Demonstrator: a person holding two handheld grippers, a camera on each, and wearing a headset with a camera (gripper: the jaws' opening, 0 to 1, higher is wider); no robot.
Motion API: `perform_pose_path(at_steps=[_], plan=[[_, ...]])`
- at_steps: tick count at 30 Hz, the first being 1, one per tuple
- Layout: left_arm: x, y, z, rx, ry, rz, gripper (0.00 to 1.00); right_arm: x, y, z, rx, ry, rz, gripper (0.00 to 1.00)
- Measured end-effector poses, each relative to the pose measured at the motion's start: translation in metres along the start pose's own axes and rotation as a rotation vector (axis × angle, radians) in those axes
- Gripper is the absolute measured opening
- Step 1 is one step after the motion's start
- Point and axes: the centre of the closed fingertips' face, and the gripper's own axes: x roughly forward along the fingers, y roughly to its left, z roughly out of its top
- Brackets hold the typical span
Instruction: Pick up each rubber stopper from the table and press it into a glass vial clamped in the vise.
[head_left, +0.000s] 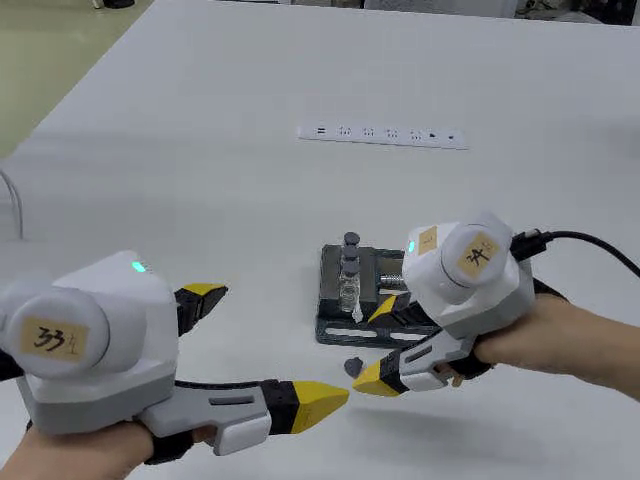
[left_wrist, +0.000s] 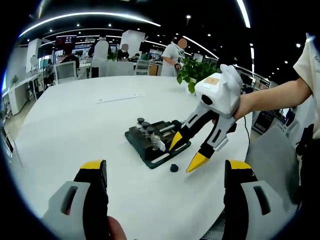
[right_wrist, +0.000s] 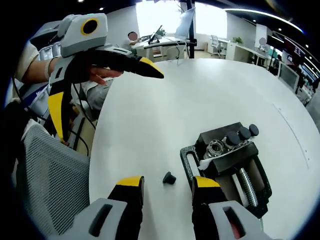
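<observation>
Vise (head_left: 338, 318) in the head view clamps a row of vials (head_left: 349, 283) on the table (head_left: 200, 180); one stopper (head_left: 353, 367) lies just beside it. In the left gripper view, the left gripper (left_wrist: 165, 166) is spread wide and empty. In the right gripper view, the right gripper (right_wrist: 168, 182) is spread too, with the stopper lying loose between its tips.

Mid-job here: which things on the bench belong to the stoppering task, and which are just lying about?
Job:
loose rubber stopper
vise
glass vials clamped in it
left hand-held gripper
right hand-held gripper

Lying about:
power strip, farther back
</observation>
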Motion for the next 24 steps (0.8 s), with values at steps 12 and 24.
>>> perform_pose_path(at_steps=[12,24], plan=[[0.001,-0.001,-0.007,-0.015,0.007,-0.004,0.97,0.011,-0.004,-0.002,0.087,0.011,-0.044,0.13],[0.002,-0.001,-0.008,-0.020,0.009,-0.007,0.96,0.012,-0.006,-0.008,0.116,0.029,-0.036,0.08]])
